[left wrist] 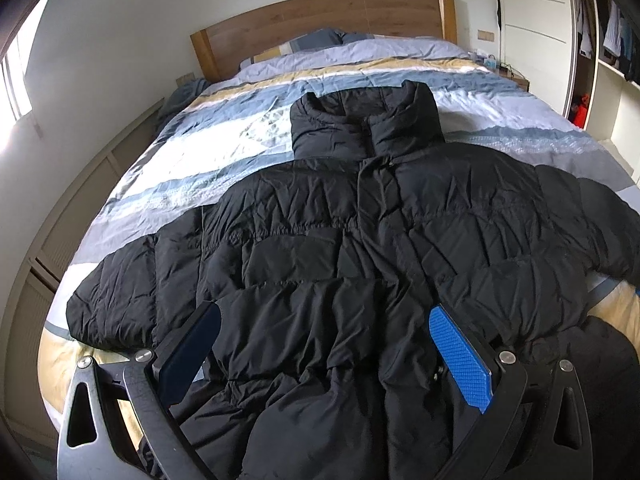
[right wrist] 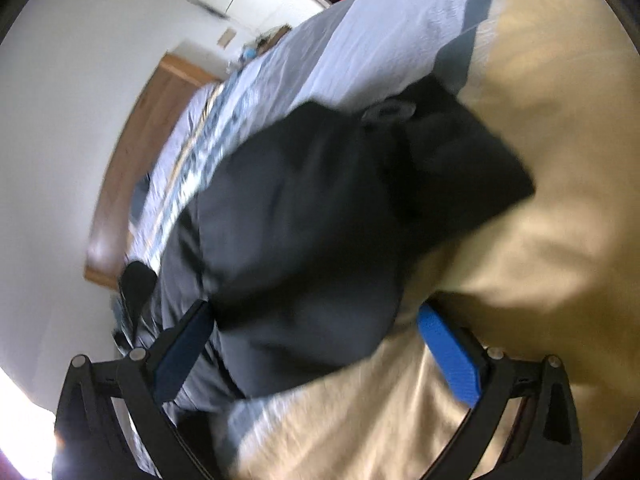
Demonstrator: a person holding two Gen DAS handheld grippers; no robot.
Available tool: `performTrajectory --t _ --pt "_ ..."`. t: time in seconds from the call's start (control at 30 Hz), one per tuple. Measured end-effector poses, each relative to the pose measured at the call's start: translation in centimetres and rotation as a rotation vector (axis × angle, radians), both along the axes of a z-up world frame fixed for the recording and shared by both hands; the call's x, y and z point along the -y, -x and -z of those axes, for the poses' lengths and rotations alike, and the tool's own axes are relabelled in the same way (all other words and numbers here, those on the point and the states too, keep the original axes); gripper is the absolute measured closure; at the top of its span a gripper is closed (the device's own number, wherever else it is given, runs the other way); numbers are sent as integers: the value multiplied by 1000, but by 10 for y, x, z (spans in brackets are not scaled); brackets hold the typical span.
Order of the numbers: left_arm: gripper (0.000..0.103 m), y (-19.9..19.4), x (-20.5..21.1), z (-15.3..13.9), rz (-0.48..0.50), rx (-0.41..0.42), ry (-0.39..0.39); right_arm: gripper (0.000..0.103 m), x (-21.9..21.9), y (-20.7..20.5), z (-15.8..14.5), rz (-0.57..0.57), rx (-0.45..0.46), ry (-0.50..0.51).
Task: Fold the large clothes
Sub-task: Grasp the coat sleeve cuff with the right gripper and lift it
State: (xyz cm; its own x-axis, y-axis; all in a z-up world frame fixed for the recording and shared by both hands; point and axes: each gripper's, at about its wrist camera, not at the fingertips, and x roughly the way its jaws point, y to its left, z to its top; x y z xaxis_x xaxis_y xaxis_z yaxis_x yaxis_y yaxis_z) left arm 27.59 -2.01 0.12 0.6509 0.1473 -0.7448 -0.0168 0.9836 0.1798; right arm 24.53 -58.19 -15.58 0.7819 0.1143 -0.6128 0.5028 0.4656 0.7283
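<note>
Striped bedding (left wrist: 168, 184) carries the black puffer jacket (left wrist: 360, 240) spread flat toward the bed's foot edge, hood toward the headboard (left wrist: 320, 16), both left gripper (left wrist: 324, 344) and right gripper (right wrist: 316, 340) gaping wide, holding nothing.

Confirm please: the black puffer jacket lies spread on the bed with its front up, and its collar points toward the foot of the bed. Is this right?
Not quite. The black puffer jacket lies front up on the bed, but its collar points toward the wooden headboard, as the left wrist view shows.
</note>
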Motion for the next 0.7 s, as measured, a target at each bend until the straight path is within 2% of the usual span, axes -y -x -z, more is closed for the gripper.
performTrajectory --t 0.1,0.17,0.23,0.3,0.37,0.43,0.53,0.7 --pt "1 2 -2 3 2 -6 -1 3 10 -8 0 24 22 -21" --pt "1 3 -4 5 3 -12 3 10 16 -12 1 39 36 -35" --pt "1 3 -5 5 2 -15 2 43 17 -15 4 43 47 -57" --pt "1 4 -7 6 3 -17 0 54 18 -20 7 43 47 -75" --pt "1 5 -9 5 -1 -14 0 61 14 -24 2 32 47 -52" --pt "1 6 -13 3 -7 -10 5 74 9 -28 -5 19 60 -39" --pt "1 9 -20 0 -20 -2 15 84 6 -35 -27 -5 88 0" --pt "1 19 -36 -7 -48 14 42 87 -11 -36 -69 -66 145 67"
